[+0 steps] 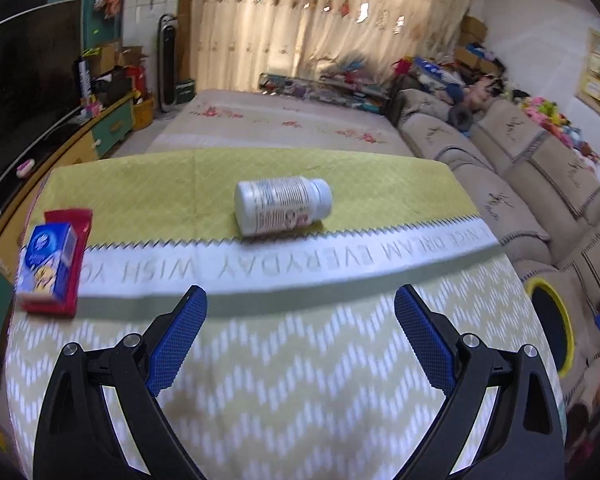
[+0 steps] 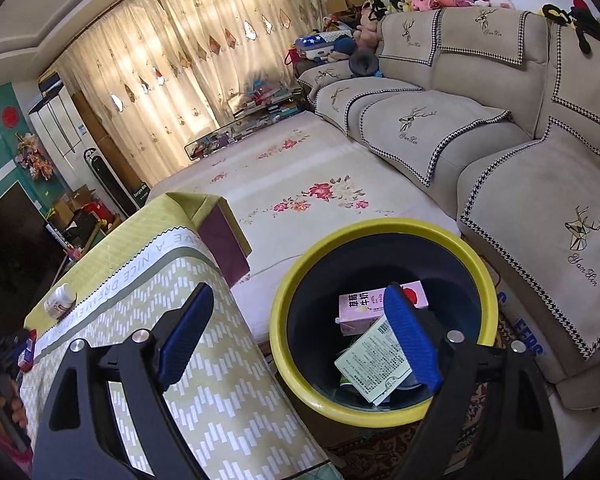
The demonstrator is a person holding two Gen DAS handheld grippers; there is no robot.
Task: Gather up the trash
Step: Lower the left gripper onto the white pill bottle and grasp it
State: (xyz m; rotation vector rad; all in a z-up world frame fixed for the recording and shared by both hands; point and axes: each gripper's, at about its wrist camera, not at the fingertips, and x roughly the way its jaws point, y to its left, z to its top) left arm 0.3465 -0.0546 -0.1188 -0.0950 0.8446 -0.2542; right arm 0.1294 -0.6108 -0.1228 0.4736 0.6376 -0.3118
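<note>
Left view: our left gripper [image 1: 300, 300] is spread wide and empty; the white bottle [image 1: 283, 205] lies straight ahead on the table [image 1: 260, 360], long axis crosswise.

Right view: our right gripper [image 2: 300, 300], spread wide and empty, hangs over the bin [image 2: 476, 272]; the bottle sits far left.

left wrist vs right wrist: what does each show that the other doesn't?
Left wrist only: the blue carton lying on a red packet in plain view, and the open left tongs over the tablecloth.

Right wrist only: the inside of the yellow-rimmed bin, holding a pink carton and a pale green box; the open right tongs hang empty by it.

Both: the white pill bottle lying on the table.
</note>
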